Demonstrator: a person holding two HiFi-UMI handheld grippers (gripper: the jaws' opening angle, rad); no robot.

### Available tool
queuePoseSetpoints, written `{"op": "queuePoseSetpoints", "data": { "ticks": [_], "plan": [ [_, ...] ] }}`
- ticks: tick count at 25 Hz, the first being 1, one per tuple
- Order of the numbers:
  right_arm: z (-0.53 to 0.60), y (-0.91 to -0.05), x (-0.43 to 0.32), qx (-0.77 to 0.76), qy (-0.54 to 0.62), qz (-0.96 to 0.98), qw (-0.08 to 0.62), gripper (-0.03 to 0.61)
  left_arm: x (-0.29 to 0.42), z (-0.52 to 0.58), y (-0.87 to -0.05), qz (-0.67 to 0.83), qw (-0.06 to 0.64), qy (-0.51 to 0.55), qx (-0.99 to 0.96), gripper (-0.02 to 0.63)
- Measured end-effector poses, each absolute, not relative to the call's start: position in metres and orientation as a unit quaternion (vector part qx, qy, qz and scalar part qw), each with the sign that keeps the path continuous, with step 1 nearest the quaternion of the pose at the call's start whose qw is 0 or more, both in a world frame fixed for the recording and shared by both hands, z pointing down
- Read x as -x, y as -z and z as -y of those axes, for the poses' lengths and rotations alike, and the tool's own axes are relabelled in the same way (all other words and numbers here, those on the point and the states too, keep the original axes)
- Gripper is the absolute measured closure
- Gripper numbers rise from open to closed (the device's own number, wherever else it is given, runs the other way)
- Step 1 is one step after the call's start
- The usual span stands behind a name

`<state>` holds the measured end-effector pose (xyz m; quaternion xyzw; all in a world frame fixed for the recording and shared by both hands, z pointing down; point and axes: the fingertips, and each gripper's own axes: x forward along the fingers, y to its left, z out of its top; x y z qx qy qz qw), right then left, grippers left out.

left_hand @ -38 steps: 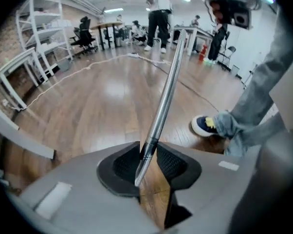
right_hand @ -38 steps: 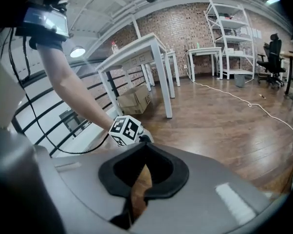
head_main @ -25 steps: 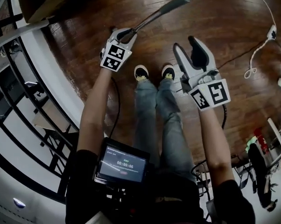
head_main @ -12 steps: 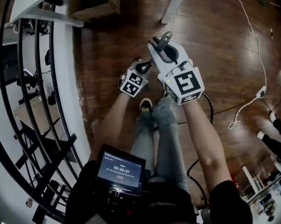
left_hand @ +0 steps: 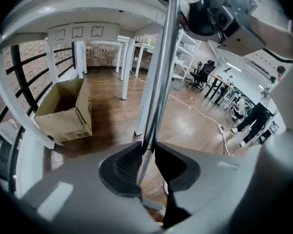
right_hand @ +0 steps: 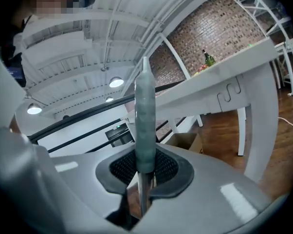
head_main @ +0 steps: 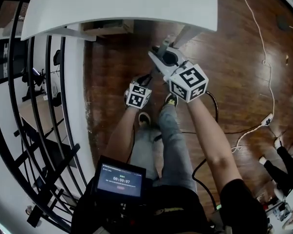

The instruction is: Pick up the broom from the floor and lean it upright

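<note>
Left gripper [left_hand: 146, 155] is clamped on the broom shaft [left_hand: 160, 77]; right gripper [right_hand: 145, 167], jaws just closed, grasps its green grip [right_hand: 145, 116] toward 12 o'clock. Maintain both clamps; raise steadily, keeping it clear of the table [head_main: 127, 4].

Loft office, brick wall [right_hand: 214, 28], desk chairs [left_hand: 201, 74]
</note>
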<state>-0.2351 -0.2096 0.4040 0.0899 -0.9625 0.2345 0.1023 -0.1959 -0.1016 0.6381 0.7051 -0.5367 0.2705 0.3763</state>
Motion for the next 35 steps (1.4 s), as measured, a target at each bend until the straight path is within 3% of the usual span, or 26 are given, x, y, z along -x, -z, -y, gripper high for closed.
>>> {"op": "queuePoseSetpoints", "data": {
  "ticks": [18, 21, 22, 24, 35],
  "plan": [
    [0.242, -0.432, 0.254, -0.047, -0.171, 0.974, 0.144, 0.512, 0.199, 0.158, -0.669, 0.528, 0.386, -0.275, -0.705, 0.517],
    [0.246, -0.433, 0.248, -0.064, -0.167, 0.973, 0.148, 0.508, 0.199, 0.156, -0.663, 0.530, 0.385, -0.268, -0.706, 0.494],
    [0.247, -0.434, 0.247, -0.069, -0.169, 0.972, 0.149, 0.501, 0.201, 0.156, -0.661, 0.532, 0.384, -0.266, -0.707, 0.461],
    [0.249, -0.436, 0.246, -0.075, -0.176, 0.970, 0.148, 0.416, 0.208, 0.153, -0.658, 0.532, 0.380, -0.265, -0.709, 0.393],
    [0.249, -0.430, 0.215, -0.104, -0.167, 0.970, 0.145, 0.374, 0.225, 0.117, -0.626, 0.544, 0.385, -0.239, -0.706, 0.380]
  ]
}}
